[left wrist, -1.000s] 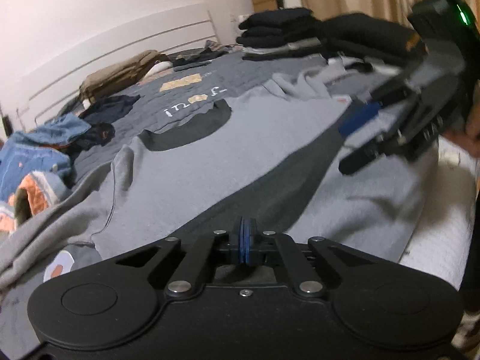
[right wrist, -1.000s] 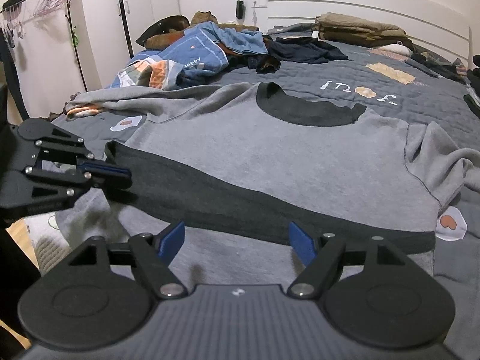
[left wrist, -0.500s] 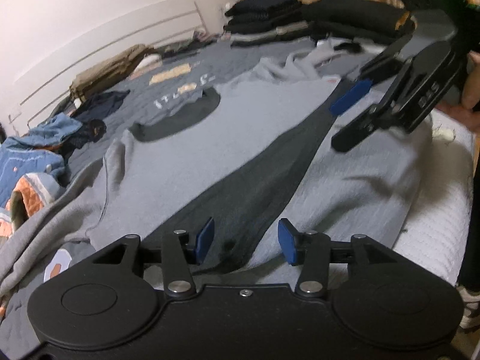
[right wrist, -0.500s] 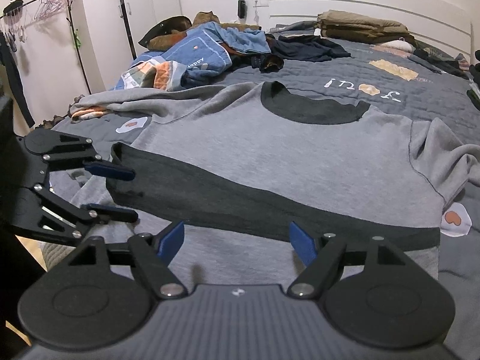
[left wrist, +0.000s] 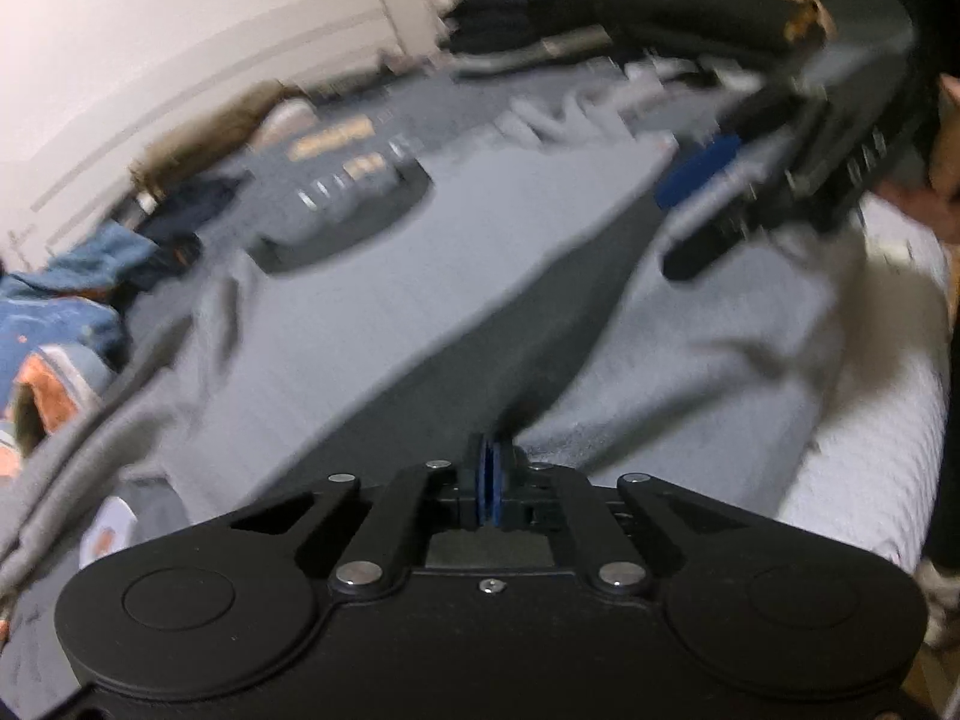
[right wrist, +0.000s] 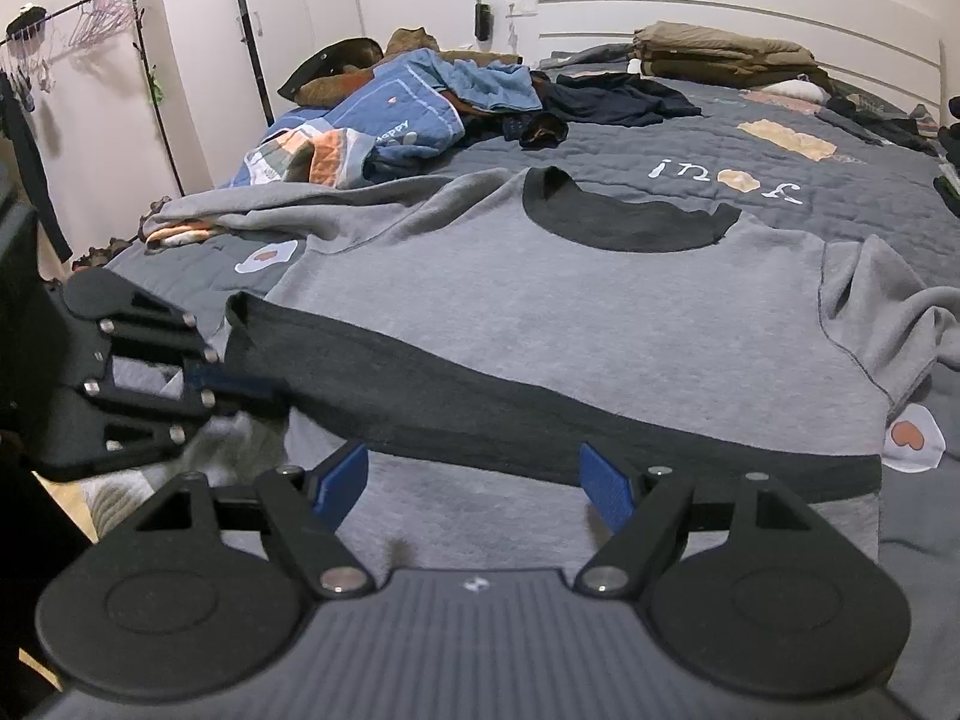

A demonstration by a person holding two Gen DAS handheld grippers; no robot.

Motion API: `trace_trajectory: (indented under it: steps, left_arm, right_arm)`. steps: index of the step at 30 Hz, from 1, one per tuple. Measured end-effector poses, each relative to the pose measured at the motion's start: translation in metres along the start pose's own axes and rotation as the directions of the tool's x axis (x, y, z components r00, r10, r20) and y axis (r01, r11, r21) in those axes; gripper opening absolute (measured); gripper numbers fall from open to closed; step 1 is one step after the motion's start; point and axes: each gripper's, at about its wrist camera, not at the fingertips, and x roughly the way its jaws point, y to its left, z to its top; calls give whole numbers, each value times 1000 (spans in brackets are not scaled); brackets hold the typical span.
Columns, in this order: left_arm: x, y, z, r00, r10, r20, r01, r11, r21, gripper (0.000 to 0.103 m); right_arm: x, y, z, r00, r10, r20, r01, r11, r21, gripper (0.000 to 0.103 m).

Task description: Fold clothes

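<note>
left claw [left wrist: 493, 483] has snapped closed on sweatshirt [right wrist: 600, 324] hem.

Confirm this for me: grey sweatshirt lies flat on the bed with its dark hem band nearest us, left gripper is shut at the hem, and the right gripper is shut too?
Not quite. The right gripper is open: the right wrist view shows its blue pads wide apart above the grey sweatshirt. The rest holds: the left gripper is shut at the dark hem band, as the left wrist view shows.
</note>
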Motion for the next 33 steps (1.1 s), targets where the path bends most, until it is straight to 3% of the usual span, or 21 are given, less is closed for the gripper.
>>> trace_trajectory:
  steps: [8,13,19,23,27,28,31,33]
  left_arm:
    - [-2,6,22,985,130,117,-126,991,-39,2]
    - [23,0,25,989,145,43,-145,989,4,2]
    - [33,5,20,991,133,-8,-133,991,-14,2]
    - [31,7,22,991,128,-21,-129,991,-40,4]
    - [23,13,27,993,121,-8,-121,988,-97,7]
    - [21,15,27,992,126,-7,-126,987,-105,12]
    - [15,18,29,990,139,1,-138,982,-130,47]
    - [11,18,30,990,140,16,-137,981,-136,50]
  right_arm:
    - [-2,-10,3,997,-69,28,68,997,31,77]
    - [-5,-33,5,985,-168,36,164,981,102,77]
    - [-13,-82,1,957,-290,-16,288,940,184,77]
    - [-24,-102,-6,962,-272,-27,270,930,249,77]
    - [-21,-99,-10,965,-260,-45,263,944,201,77]
    - [-18,-97,-11,962,-267,-53,272,945,180,77]
    - [-11,-96,-13,944,-320,-75,328,935,135,77]
    - [-9,-95,-15,937,-342,-72,349,930,120,77]
